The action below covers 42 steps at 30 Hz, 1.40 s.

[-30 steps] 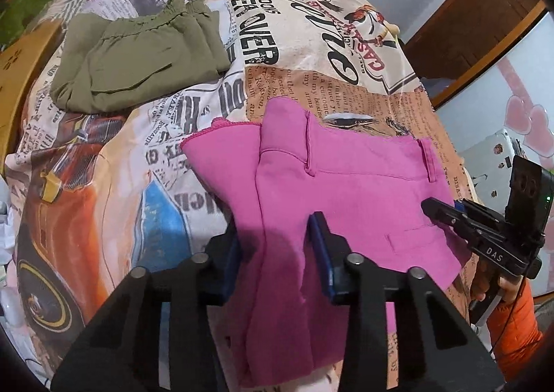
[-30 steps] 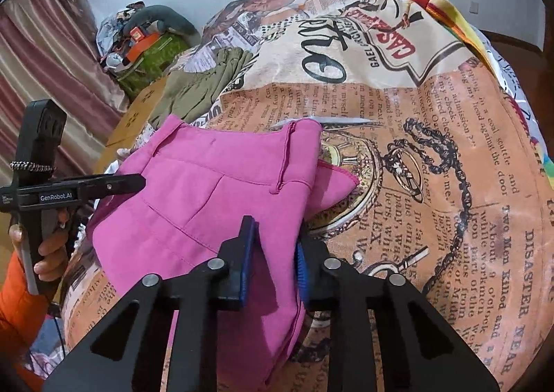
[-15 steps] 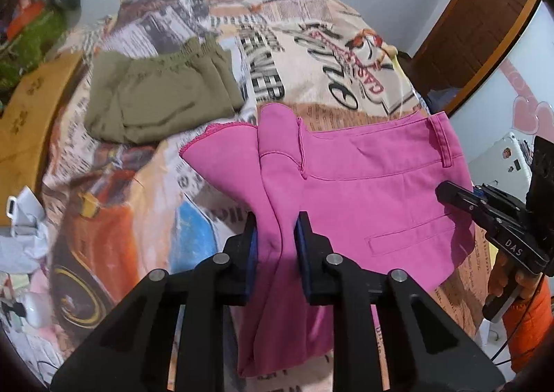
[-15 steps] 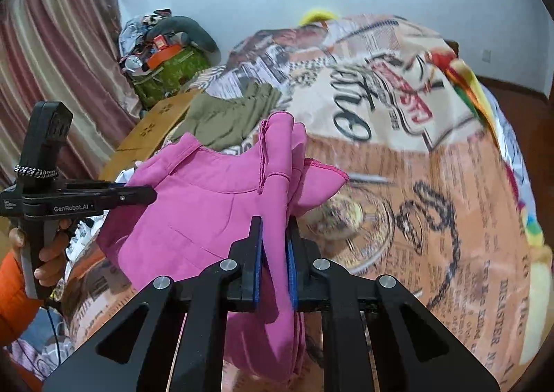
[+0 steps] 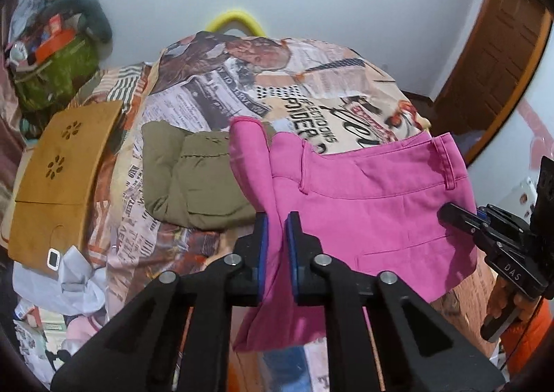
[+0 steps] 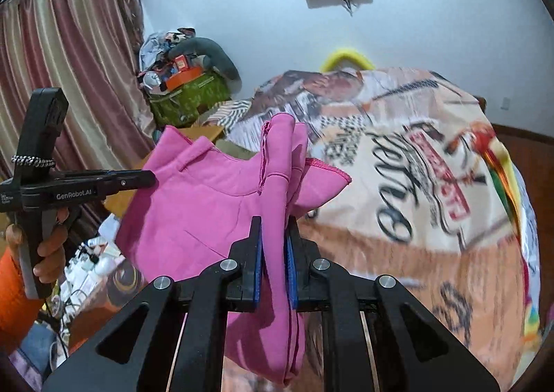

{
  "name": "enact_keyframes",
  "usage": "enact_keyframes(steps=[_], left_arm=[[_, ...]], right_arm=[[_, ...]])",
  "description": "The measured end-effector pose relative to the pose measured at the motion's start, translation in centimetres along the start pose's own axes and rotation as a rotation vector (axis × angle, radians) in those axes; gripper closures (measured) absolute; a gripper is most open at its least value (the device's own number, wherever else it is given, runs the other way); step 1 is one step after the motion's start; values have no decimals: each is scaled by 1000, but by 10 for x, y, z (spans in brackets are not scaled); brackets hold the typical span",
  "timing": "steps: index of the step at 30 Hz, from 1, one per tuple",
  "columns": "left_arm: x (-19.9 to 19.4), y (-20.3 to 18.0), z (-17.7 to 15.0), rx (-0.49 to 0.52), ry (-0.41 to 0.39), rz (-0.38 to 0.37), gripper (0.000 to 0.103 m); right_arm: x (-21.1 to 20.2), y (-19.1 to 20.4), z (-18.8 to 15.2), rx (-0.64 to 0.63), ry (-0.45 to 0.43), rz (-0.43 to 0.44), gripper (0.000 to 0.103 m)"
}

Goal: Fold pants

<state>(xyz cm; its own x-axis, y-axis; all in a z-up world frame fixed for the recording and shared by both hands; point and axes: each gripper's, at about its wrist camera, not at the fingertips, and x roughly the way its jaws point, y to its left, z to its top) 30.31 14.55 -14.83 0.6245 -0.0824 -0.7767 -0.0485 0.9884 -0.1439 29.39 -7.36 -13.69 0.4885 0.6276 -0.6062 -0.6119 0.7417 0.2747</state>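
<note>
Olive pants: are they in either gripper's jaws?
No, the olive pants lie folded on the bedspread; both grippers clamp the pink pants.

pink pants (image 5: 367, 205), olive shorts (image 5: 197, 181), newsprint bedspread (image 5: 311, 105)

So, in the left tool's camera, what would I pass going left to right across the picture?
Brown cardboard sheet → folded olive pants → pink pants, pinched by the left tool → the right tool, gripping their far edge.
</note>
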Motion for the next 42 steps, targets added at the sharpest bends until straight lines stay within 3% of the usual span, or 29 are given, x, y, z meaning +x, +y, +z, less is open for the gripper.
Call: enact_keyframes(steps=[3,10,13,15,18,28,31,35,38,42], left_arm=[[16,20,5,-26,7,-13,101],[79,47,-14,-70,137,-5,100],[105,47,-26,-64,210,-16,79],[116,45,-31,-66,229,-20,44],[128,42,-34,-77,229,-46,30],[179,37,-50,-133,373,-136,30],[185,44,-53,-208,389,-223,48],[181,42,-52,-214,359,-242,70],[171,31,-49,-174,333,-194,78],[151,23,-40,-115,275,-133,81]], right_arm=[[25,1,9,-15,31,1,93],[69,-23,-10,-10,145,-57,93],[68,-40,-16,32,165,-68,93],[70,-47,-18,38,179,-79,93],[72,-54,-24,50,192,-80,93],[80,-64,-38,66,214,-88,93],[80,-65,-41,67,216,-90,93],[79,-65,-42,71,214,-87,93],[78,-64,-41,71,209,-86,93],[74,-60,-35,68,192,-80,93]])
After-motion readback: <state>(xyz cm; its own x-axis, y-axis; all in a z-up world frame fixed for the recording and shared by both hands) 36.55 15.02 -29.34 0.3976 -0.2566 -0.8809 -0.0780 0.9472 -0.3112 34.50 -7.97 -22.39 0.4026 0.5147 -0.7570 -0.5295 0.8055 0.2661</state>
